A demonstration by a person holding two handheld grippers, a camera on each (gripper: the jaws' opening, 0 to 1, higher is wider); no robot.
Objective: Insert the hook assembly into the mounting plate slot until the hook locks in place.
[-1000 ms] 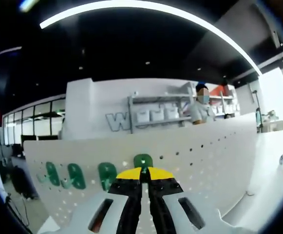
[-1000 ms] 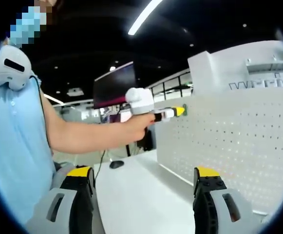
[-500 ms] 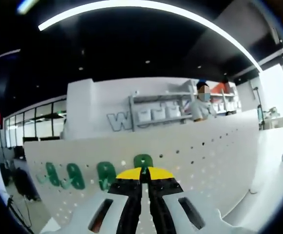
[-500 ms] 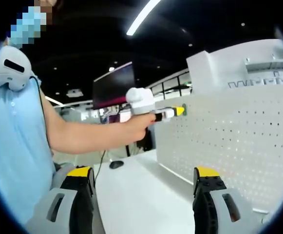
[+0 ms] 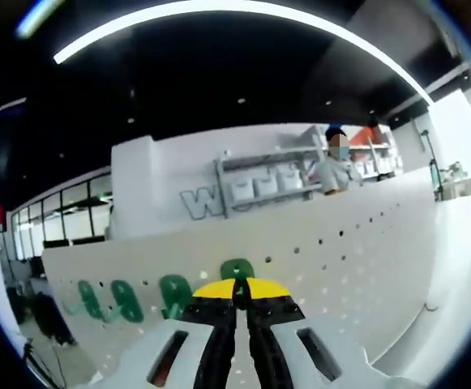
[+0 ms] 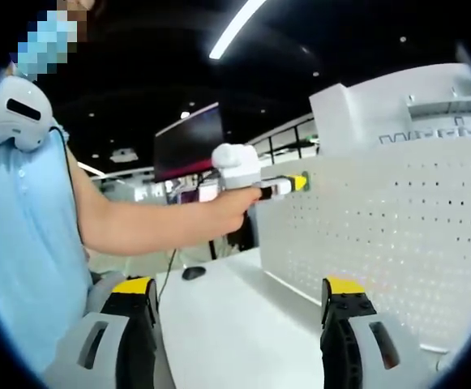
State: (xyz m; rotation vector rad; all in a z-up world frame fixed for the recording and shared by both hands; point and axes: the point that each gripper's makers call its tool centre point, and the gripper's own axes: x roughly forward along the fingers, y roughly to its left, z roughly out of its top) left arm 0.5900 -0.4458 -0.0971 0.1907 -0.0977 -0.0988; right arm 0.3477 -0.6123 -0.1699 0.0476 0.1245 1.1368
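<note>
In the left gripper view my left gripper point(image 5: 237, 290) has its yellow-tipped jaws shut on a green hook point(image 5: 237, 269), pressed against the white pegboard point(image 5: 365, 251). Several other green hooks point(image 5: 175, 293) hang on the board to its left. In the right gripper view a hand holds the left gripper point(image 6: 282, 187) level, its green hook point(image 6: 304, 181) touching the top left corner of the pegboard point(image 6: 397, 219). My right gripper point(image 6: 239, 324) is wide open, low over the white table point(image 6: 219, 292), holding nothing.
The person's arm point(image 6: 138, 227) reaches across from the left. A dark mouse point(image 6: 192, 273) lies at the table's far end, below a monitor point(image 6: 190, 142). Behind the pegboard stand a shelf point(image 5: 259, 190) and another person point(image 5: 332, 170).
The left gripper view has tilted slightly, so the board sits a little differently in it. The left gripper stays shut on the hook at the board; the right gripper has not moved.
</note>
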